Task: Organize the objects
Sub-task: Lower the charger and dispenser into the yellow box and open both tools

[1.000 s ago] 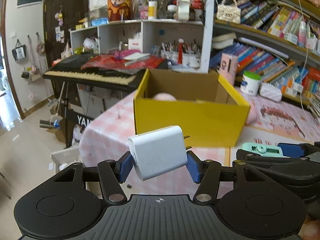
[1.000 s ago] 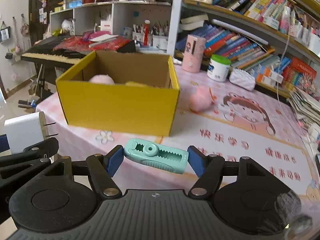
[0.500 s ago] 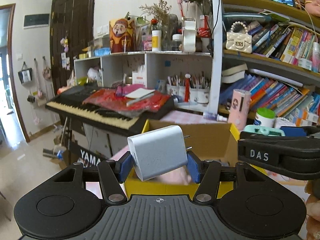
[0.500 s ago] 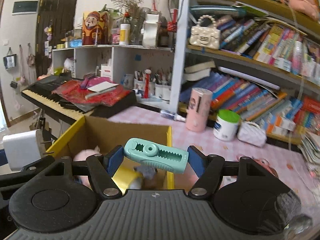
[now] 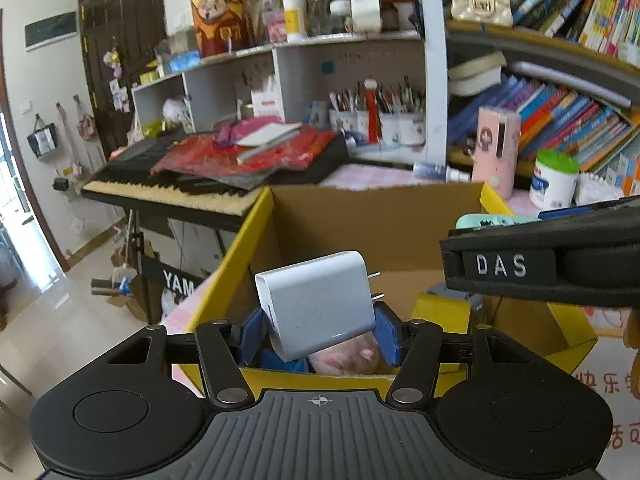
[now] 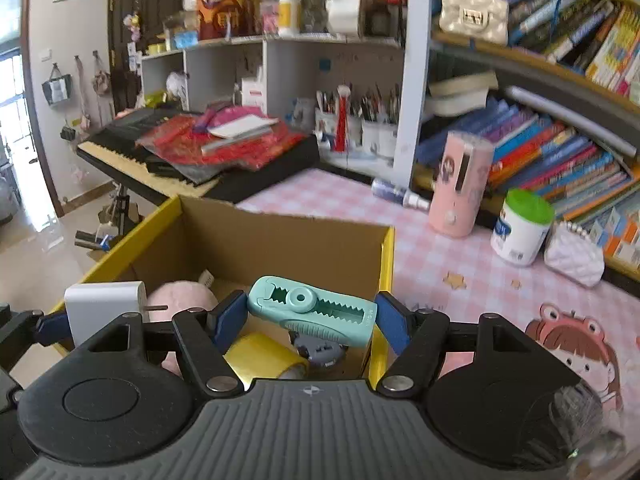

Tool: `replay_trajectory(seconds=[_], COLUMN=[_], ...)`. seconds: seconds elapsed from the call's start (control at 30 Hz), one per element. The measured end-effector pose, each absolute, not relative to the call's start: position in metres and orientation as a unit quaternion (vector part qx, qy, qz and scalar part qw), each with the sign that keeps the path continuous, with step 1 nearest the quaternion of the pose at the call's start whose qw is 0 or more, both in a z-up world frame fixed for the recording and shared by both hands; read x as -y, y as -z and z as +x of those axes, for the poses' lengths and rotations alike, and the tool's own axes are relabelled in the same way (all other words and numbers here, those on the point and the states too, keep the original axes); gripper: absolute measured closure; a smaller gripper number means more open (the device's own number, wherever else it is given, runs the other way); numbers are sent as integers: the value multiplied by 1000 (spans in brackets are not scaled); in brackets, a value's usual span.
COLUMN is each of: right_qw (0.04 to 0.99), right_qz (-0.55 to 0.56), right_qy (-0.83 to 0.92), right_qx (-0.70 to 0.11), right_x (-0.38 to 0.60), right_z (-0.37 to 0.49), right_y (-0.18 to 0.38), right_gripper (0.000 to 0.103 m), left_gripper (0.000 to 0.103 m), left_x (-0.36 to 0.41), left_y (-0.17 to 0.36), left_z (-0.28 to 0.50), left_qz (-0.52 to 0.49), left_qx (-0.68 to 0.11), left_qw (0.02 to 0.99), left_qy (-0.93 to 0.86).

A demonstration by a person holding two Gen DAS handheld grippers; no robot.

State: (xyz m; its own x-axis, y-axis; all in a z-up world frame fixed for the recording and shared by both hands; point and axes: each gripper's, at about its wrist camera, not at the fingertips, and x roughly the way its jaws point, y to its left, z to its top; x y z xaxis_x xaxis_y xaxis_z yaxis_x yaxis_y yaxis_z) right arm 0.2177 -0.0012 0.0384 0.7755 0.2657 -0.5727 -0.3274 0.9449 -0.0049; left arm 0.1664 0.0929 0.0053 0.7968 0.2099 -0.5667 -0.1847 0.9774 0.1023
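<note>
My left gripper (image 5: 318, 330) is shut on a white plug charger (image 5: 316, 306), its prongs pointing right, held over the near left part of the open yellow cardboard box (image 5: 236, 248). My right gripper (image 6: 310, 318) is shut on a mint-green toothed clip (image 6: 314, 314) above the same yellow cardboard box (image 6: 386, 264), toward its right side. Inside the box lie a pink plush (image 6: 180, 300), a roll of yellow tape (image 6: 262, 354) and a small grey toy (image 6: 320, 350). In the right wrist view the white plug charger (image 6: 102, 308) shows at the left. The right gripper's black body (image 5: 540, 258) crosses the left wrist view.
The box stands on a pink checked tablecloth (image 6: 432, 256). Behind it are a pink cylinder (image 6: 460, 186), a white jar with a green lid (image 6: 522, 228), a white quilted pouch (image 6: 574, 254) and bookshelves (image 6: 560, 152). A keyboard piano (image 5: 172, 184) under red cloth stands to the left, over open floor (image 5: 60, 312).
Both grippers have moved forward from in front of the box to over its open top, still holding the charger and the clip. The box contents have come into view.
</note>
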Motion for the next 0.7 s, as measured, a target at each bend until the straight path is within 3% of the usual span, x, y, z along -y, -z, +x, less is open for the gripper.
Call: replay_trajectory(seconds=[0.4, 0.7], right_qw=[924, 910], right_qz=[-54, -59], right_qy=[-194, -209], right_qx=[-325, -354], right_x=[-2, -11], right_z=[234, 243], right_y=[-26, -19], right_gripper=[35, 35], left_gripper=[48, 42], left_x=[-85, -87], left_y=[5, -5], left_z=[180, 162], left_qz=[19, 2], left_qx=[-318, -283], left_qw=[944, 954], left_qy=[-92, -99])
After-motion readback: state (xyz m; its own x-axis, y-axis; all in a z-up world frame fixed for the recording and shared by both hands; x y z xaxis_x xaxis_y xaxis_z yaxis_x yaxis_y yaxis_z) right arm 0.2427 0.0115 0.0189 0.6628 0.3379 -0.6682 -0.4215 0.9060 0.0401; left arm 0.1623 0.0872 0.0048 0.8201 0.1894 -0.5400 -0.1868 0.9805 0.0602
